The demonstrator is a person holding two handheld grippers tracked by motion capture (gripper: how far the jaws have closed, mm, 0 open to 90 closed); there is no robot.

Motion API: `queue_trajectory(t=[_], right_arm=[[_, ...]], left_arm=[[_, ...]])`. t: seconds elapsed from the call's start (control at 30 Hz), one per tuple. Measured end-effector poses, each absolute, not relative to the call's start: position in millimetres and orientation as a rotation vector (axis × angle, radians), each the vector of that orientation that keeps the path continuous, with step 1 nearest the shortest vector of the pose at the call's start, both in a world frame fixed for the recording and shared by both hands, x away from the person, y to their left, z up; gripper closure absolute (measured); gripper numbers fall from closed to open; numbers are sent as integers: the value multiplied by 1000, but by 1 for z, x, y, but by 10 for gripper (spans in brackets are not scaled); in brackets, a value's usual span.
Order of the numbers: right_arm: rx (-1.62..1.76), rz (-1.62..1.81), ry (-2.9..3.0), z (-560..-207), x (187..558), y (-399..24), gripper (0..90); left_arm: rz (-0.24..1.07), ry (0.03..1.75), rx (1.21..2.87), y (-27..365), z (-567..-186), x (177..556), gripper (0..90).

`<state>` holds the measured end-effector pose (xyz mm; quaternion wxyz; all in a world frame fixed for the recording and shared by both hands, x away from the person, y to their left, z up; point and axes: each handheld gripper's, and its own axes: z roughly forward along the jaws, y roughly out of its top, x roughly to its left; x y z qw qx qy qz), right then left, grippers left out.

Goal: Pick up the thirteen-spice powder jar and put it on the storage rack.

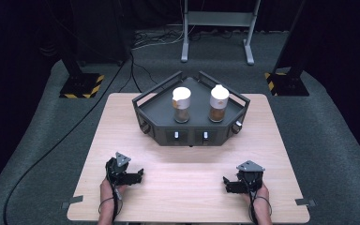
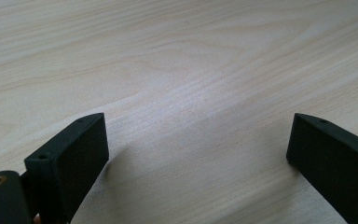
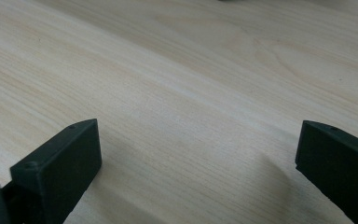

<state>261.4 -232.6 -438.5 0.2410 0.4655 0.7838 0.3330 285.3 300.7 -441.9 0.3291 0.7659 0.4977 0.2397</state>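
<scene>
Near the counter's (image 1: 187,187) front edge, both grippers rest with fingers apart and bare: left gripper (image 1: 138,176) toward the left corner, right gripper (image 1: 227,183) toward the right. 2 jars (image 1: 181,105) stand on a dark tray (image 1: 161,112) by the far edge.

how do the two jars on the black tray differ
The left jar has a flat-topped cream lid; the right jar has a more domed one. The left jar's contents look darker and duller brown, the right jar's more orange-brown. Both stand upright, apart, on the black tray.
</scene>
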Motion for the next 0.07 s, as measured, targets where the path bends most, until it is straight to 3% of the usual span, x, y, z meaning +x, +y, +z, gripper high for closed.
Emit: queue_trajectory(t=[0.07], right_arm=[[1270, 910, 2165, -438, 264, -234, 0]], left_arm=[[628, 1302, 2004, 301, -442, 285, 54]])
